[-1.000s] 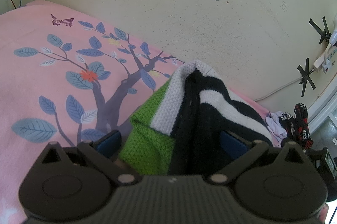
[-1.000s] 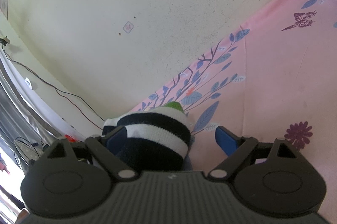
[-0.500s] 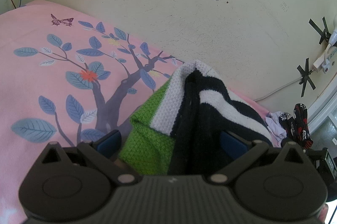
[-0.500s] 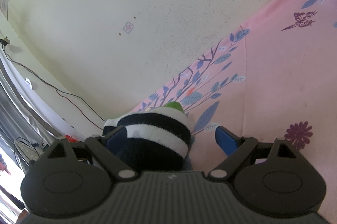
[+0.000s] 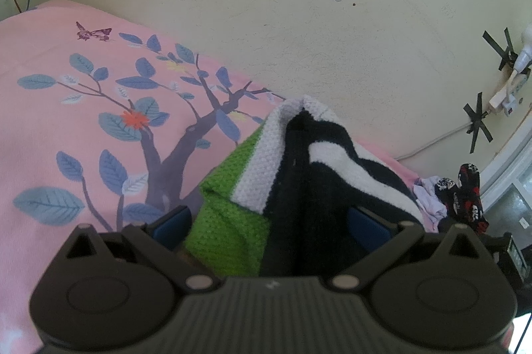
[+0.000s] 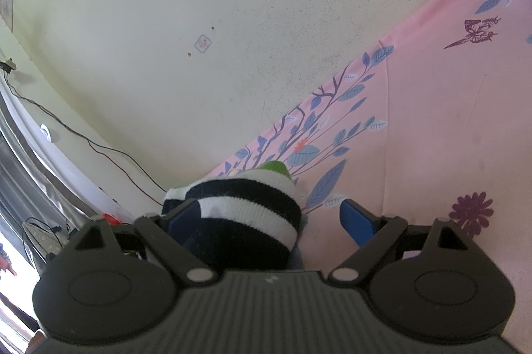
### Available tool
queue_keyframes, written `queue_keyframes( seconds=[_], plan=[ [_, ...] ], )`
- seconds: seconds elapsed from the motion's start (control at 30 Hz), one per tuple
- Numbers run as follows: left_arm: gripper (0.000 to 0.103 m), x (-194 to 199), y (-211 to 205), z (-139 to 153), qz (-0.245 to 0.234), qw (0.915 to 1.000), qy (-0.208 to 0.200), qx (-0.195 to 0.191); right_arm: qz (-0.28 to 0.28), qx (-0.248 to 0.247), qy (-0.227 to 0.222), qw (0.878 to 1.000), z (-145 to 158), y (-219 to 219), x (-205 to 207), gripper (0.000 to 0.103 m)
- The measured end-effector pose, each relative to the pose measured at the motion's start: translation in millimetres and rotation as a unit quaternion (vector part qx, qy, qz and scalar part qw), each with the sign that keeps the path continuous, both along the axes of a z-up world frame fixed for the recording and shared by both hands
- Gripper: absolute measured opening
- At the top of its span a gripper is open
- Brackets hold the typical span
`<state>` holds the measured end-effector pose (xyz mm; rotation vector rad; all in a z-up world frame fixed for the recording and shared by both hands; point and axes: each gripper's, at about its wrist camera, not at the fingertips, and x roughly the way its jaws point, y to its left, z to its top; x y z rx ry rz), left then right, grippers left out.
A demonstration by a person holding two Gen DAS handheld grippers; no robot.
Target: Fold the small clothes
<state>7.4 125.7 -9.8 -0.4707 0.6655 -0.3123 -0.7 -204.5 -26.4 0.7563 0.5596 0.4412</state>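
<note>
Bunched chunky-knit garment (image 5: 292, 174), black-and-white striped with a green panel, rests on the pink leaf-printed bedsheet (image 5: 66, 108) between both wide-open grippers, left (image 5: 271, 226) and right (image 6: 271, 219), neither gripping.

We look from low on the left hand-held gripper (image 5: 271, 222) along its fingers, close over the pink bedsheet (image 5: 50, 128), facing the cream wall (image 5: 249, 5) at 12 o'clock. The right hand-held gripper (image 6: 271, 217) gives us a tilted view, the sheet rising toward 2 o'clock. Both views share the knitted garment (image 5: 299, 161), the wall sticker (image 6: 203, 43), and probably the clothes pile (image 5: 465, 194).
</note>
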Motion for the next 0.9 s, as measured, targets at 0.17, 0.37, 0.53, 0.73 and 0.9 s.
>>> queue_keyframes(
  seconds=[0.17,0.37,0.53,0.73,0.9],
  plan=[
    [0.103,0.1,-0.5,0.5,-0.002,1.0000,-0.001,0.001,0.000,0.001,0.001,1.000,0.6,0.9,0.4,0.084],
    [0.102,-0.4,0.4,0.4,-0.004,1.0000,-0.001,0.000,0.000,0.001,0.001,1.000,1.1,1.2,0.3,0.084],
    [0.102,0.6,0.0,0.0,-0.006,1.0000,-0.003,0.001,0.000,0.002,0.001,1.000,1.1,0.6,0.0,0.084],
    [0.101,0.3,-0.3,0.0,-0.007,1.0000,-0.003,0.000,0.000,0.002,0.001,1.000,1.2,0.6,0.0,0.084],
    [0.100,0.8,-0.7,0.0,-0.008,1.0000,-0.003,0.000,0.000,0.002,0.001,1.000,1.2,0.6,0.0,0.084]
  ],
)
